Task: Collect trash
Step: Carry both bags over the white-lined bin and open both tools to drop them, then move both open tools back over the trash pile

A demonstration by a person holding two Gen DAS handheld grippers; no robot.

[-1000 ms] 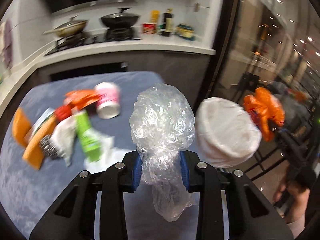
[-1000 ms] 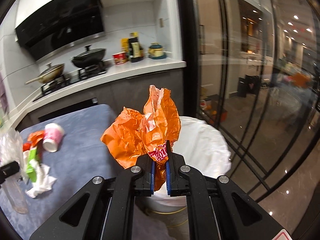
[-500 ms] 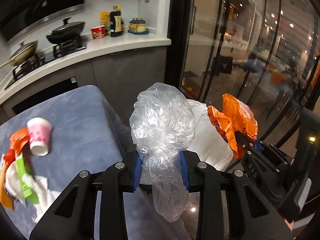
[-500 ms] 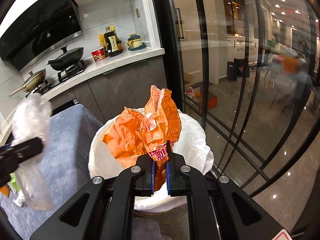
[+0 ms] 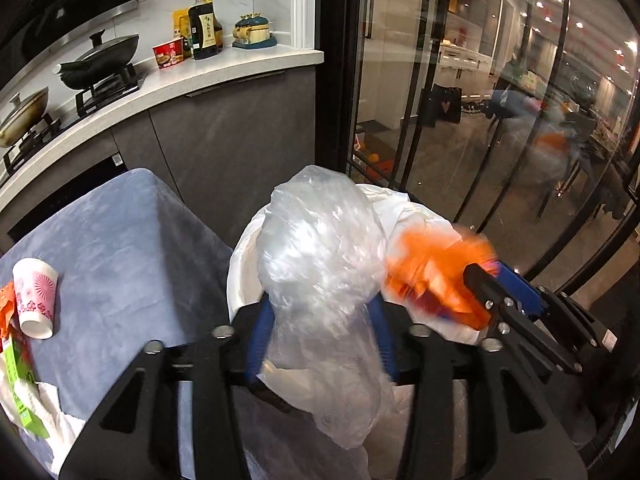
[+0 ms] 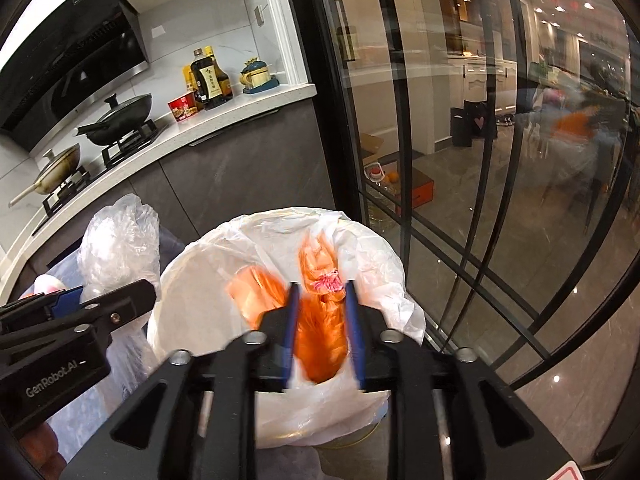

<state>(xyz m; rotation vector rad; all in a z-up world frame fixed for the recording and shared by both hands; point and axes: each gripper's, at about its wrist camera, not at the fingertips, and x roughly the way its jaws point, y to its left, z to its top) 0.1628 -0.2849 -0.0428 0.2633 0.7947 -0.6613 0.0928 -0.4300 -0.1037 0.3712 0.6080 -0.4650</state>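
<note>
The left gripper has its jaws clamped on a crumpled clear bag, which bulges above the blue pads and hangs in a loose tail below them. It is held at the near edge of the bin, a round can lined with white plastic that stands just beside the worktop, a surface draped in blue-grey cloth.

The right gripper is over the bin's mouth with its jaws apart. The orange wrapper sits between the pads, blurred, over the white liner; whether it touches either pad cannot be told. In the left view the same wrapper shows as an orange smear at the right gripper's tips, over the liner's far side. In the right view the clear bag and the left gripper appear just left of the bin.

On the worktop's left part lie a pink-and-white paper cup on its side, a green packet, white tissue and a scrap of orange wrapping at the frame's edge.

Behind, a kitchen counter carries two lidded pans on a hob, a red noodle cup, a dark bottle and a small teapot set. Glass doors with black frames stand to the right
</note>
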